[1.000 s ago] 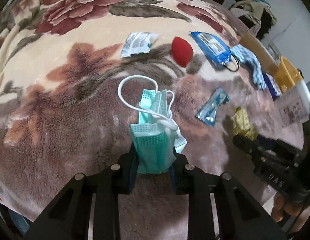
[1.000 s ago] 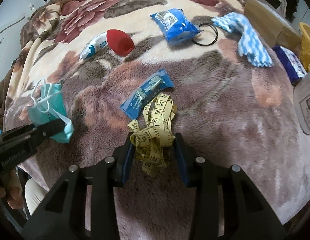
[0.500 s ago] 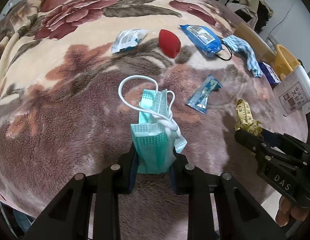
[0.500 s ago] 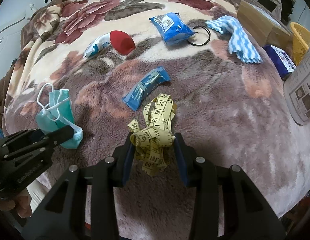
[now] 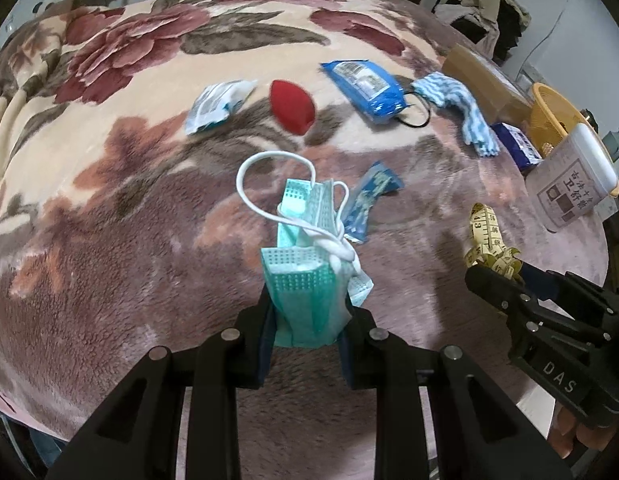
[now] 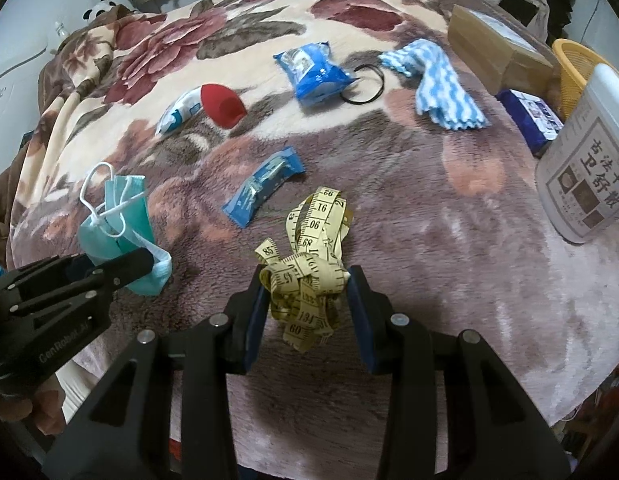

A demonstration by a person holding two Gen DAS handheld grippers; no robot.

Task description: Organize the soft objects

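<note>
My left gripper [image 5: 307, 312] is shut on a folded teal face mask [image 5: 305, 280] with white ear loops, held above the floral blanket [image 5: 109, 240]. The mask also shows in the right wrist view [image 6: 117, 224]. My right gripper [image 6: 305, 292] is shut on a bundled yellow tape measure [image 6: 309, 264], also lifted off the blanket; it also shows in the left wrist view [image 5: 489, 240]. On the blanket lie a red sponge [image 5: 291, 106], a blue striped cloth [image 5: 461, 108], a blue wipes pack [image 5: 365, 88], a small blue sachet [image 5: 369, 200] and a white-blue packet [image 5: 217, 104].
A black hair tie [image 6: 365, 84] lies by the wipes pack. At the right edge stand a white tub with printed label [image 6: 589, 160], an orange basket [image 6: 577, 68], a cardboard box [image 6: 497, 44] and a dark blue packet [image 6: 533, 116].
Both grippers have pulled back and up from the blanket with their loads. The objects on the blanket have not moved.
</note>
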